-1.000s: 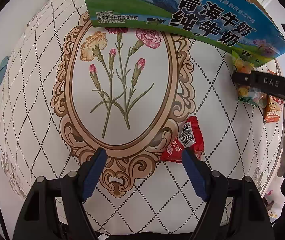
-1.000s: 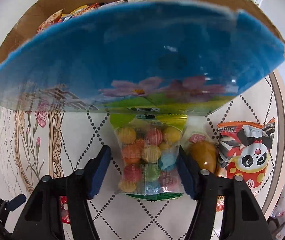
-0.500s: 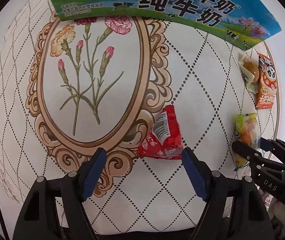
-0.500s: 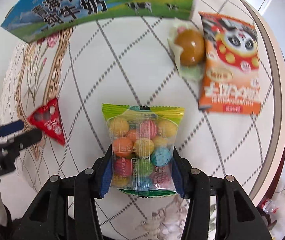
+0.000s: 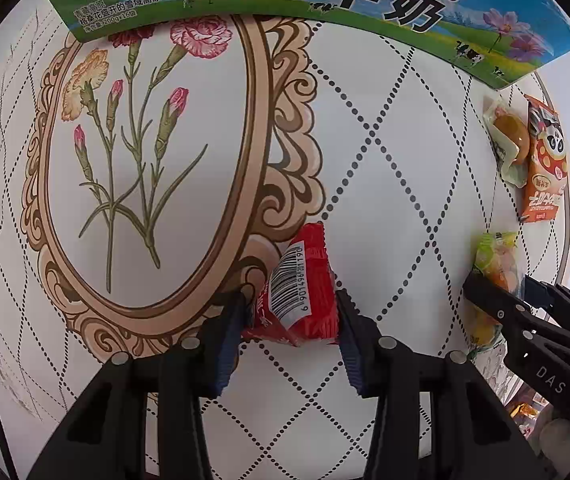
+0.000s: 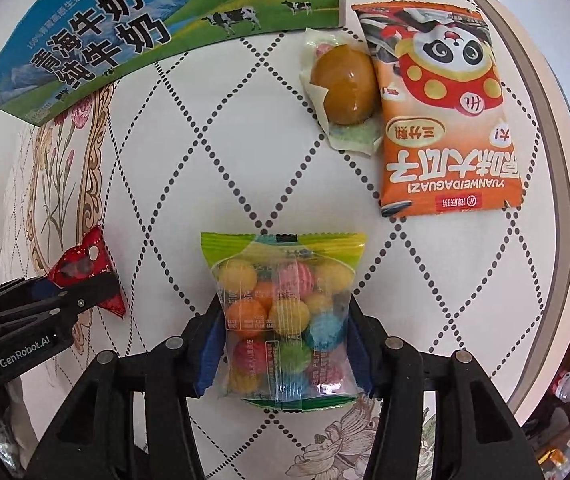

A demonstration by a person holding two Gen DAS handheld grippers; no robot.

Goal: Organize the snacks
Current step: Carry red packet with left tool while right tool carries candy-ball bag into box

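Red foil now sits pinched between the left tongs (image 5: 289, 320): half a second ago they stood apart around the red packet (image 5: 299, 288), and they have since closed onto it. Right tongs (image 6: 283, 340) stay clamped on the candy-ball bag (image 6: 285, 312). Both snacks still rest on the surface (image 6: 205, 160). Ahead of both tongs lies the milk carton box (image 5: 325, 8), likely the destination; the egg pouch (image 6: 343, 88) and panda packet (image 6: 445, 112) wait ahead-right.
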